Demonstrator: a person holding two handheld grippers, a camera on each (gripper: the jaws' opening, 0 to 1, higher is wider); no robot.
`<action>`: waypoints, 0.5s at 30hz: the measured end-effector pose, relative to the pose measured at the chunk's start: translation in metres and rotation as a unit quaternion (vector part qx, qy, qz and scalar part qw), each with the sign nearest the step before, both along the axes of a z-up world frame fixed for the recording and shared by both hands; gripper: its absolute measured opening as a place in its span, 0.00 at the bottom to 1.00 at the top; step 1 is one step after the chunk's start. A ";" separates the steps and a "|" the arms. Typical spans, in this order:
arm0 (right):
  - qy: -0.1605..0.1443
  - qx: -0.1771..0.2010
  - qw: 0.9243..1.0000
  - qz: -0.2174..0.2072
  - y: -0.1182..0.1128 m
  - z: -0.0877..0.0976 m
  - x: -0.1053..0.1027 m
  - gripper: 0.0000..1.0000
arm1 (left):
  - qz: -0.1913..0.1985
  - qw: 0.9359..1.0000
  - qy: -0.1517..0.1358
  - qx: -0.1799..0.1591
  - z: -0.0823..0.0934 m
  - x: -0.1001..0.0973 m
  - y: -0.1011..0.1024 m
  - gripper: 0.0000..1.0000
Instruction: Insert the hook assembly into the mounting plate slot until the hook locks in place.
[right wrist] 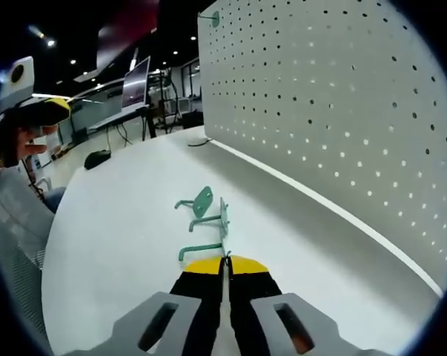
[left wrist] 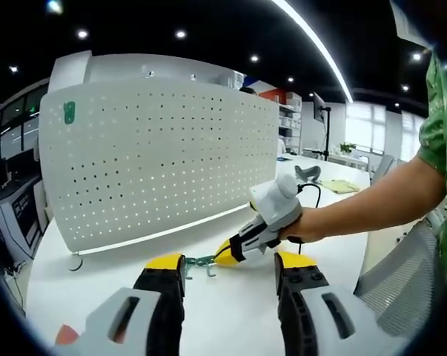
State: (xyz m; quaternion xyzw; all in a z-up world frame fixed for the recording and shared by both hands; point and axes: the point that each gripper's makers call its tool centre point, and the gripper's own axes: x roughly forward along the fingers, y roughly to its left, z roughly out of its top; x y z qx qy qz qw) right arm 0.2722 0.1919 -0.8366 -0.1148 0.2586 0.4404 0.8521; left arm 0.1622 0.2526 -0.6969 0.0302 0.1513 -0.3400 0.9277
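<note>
The right gripper [right wrist: 225, 261] was seen with its jaws pressed together, their yellow tips closed at the near edge of a green hook assembly [right wrist: 206, 219] lying flat on the white table [right wrist: 119, 222]; whether the part was actually pinched could not be told. The assembly lay near the foot of the upright white pegboard [right wrist: 342, 111], where another green hook [left wrist: 70, 113] was mounted at the top corner. The left gripper [left wrist: 230, 268] was held low over the table, jaws spread wide and empty, while the right gripper [left wrist: 234, 248] was shown reaching in at the hooks [left wrist: 202, 263], steadied by a hand [left wrist: 308, 226].
</note>
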 end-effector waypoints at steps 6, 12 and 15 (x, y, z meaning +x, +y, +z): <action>0.005 0.003 1.000 0.000 -0.002 0.006 -0.004 0.01 | -0.001 1.000 -0.002 0.003 -0.003 0.000 0.001 0.48; 0.009 0.005 1.000 -0.005 -0.005 0.009 -0.006 0.00 | -0.007 1.000 -0.002 0.002 -0.002 -0.001 -0.002 0.47; 0.010 0.003 1.000 -0.005 -0.005 0.011 -0.007 0.00 | -0.008 1.000 -0.004 0.001 -0.001 -0.001 -0.003 0.46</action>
